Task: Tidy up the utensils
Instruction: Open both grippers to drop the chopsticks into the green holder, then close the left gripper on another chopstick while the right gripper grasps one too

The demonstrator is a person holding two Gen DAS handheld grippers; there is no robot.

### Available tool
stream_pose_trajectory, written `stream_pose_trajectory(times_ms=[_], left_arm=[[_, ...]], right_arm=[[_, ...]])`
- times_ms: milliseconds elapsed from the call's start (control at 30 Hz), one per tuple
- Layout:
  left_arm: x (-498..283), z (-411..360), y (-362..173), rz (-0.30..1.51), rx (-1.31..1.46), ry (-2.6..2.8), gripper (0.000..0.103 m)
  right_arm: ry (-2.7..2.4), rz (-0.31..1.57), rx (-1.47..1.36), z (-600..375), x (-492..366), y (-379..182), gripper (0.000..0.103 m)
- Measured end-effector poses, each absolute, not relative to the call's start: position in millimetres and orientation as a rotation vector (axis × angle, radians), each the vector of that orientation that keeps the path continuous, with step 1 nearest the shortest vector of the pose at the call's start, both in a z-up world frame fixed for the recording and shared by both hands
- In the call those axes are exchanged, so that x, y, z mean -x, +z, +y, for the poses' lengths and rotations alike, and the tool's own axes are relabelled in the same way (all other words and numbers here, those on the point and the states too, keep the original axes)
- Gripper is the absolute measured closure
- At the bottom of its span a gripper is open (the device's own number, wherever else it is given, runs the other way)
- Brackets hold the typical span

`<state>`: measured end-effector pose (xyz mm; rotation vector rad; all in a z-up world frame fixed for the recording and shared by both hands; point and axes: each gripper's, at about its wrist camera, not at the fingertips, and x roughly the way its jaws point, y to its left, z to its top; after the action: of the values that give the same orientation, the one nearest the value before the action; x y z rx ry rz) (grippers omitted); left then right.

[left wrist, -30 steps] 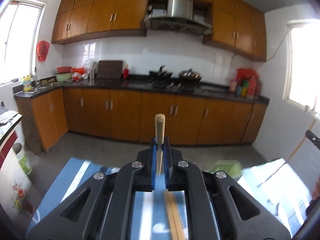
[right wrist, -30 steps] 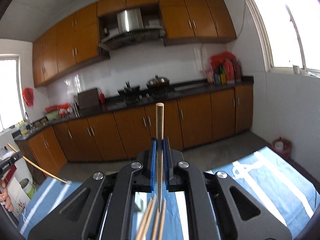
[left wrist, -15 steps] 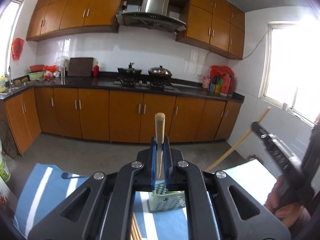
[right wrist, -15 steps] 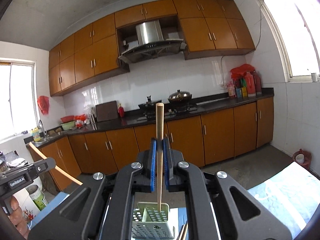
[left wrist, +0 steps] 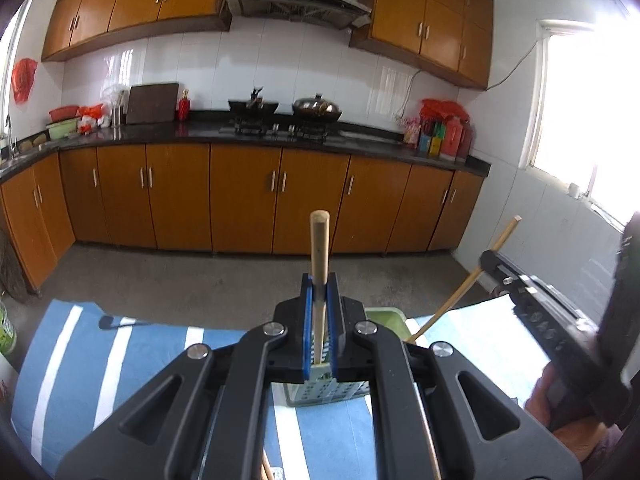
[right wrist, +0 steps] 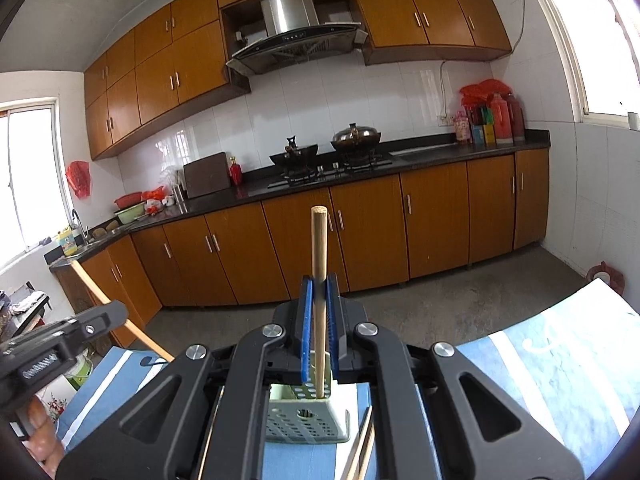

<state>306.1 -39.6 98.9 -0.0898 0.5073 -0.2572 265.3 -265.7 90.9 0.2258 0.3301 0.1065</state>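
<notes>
- The left gripper (left wrist: 319, 320) is clamping a round wooden chopstick (left wrist: 319, 256) between its blue ribbed pads, with almost no gap between the jaws.
- That chopstick is standing nearly upright, its blunt top poking above the black fingers.
- The right gripper (right wrist: 319, 320) is gripping a second chopstick (right wrist: 319, 280) in the same way, jaws pressed tight against the smooth, pale wood.
- The lower tip of the right chopstick is sitting at the mouth of a pale green plastic holder (right wrist: 308, 420) with perforated walls.
- The holder is standing on a blue cloth (right wrist: 560, 368) with white stripes.
- More chopsticks (right wrist: 362, 452) are lying on the cloth just beside the holder.
- From the left camera, the right gripper is appearing at the right edge, its chopstick slanting down towards the holder's rim.
- Behind, glossy orange-brown cabinets (left wrist: 240, 196) are running under a dark counter (left wrist: 200, 136), with white wall tiles above.
</notes>
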Motion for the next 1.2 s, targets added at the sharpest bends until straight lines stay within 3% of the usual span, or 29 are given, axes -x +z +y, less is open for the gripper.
stream_pose_trajectory(times_ms=[33, 100, 133, 167, 400, 567, 633, 767, 867, 1100, 1133, 1167, 1200], left_arm=[[-308.6, -40.0, 95.1, 0.522, 0.096, -0.26, 0.095], [-308.9, -38.1, 91.6, 0.53, 0.099, -0.26, 0.087], [-307.7, -37.6, 90.7, 0.528, 0.096, -0.258, 0.083], [-305.7, -37.1, 90.5, 0.523, 0.092, -0.252, 0.077], [-273.8, -11.1, 103.1, 0.479, 0.119, -0.224, 0.069], [-237.8, 18.0, 96.4, 0.464, 0.128, -0.176, 0.063], [-226.2, 28.6, 81.4, 0.486, 0.116, -0.135, 0.062], [-215.2, 47.3, 38.2, 0.584, 0.115, -0.08, 0.062], [-214.2, 55.6, -0.5, 0.679, 0.111, -0.043, 0.062], [-206.1, 60.2, -56.5, 0.809, 0.132, -0.065, 0.063], [-206.0, 60.3, -60.9, 0.818, 0.134, -0.072, 0.063], [-206.6, 59.6, -64.2, 0.826, 0.132, -0.078, 0.063], [-206.0, 56.0, -64.6, 0.833, 0.13, -0.083, 0.063]], right_arm=[[0.107, 0.335, -0.227, -267.3, -263.4, 90.7, 0.095], [0.107, 0.338, -0.232, -272.0, -257.4, 91.3, 0.082], [0.101, 0.332, -0.236, -273.5, -254.3, 91.0, 0.061], [0.093, 0.319, -0.24, -276.8, -248.7, 92.4, 0.052], [0.035, 0.336, -0.248, -302.4, -212.1, 85.6, 0.052], [-0.041, 0.475, -0.233, -322.4, -196.4, 44.4, 0.052], [-0.042, 0.584, -0.233, -324.8, -198.7, 12.2, 0.053], [0.011, 0.762, -0.213, -311.9, -203.5, -46.4, 0.073], [0.046, 0.855, -0.181, -293.7, -206.0, -79.0, 0.079], [0.025, 0.918, -0.122, -270.6, -206.1, -107.8, 0.081], [0.019, 0.917, -0.109, -270.3, -205.8, -107.6, 0.084], [0.003, 0.915, -0.096, -270.9, -205.6, -107.2, 0.094], [-0.009, 0.913, -0.097, -274.7, -204.8, -107.5, 0.095]])
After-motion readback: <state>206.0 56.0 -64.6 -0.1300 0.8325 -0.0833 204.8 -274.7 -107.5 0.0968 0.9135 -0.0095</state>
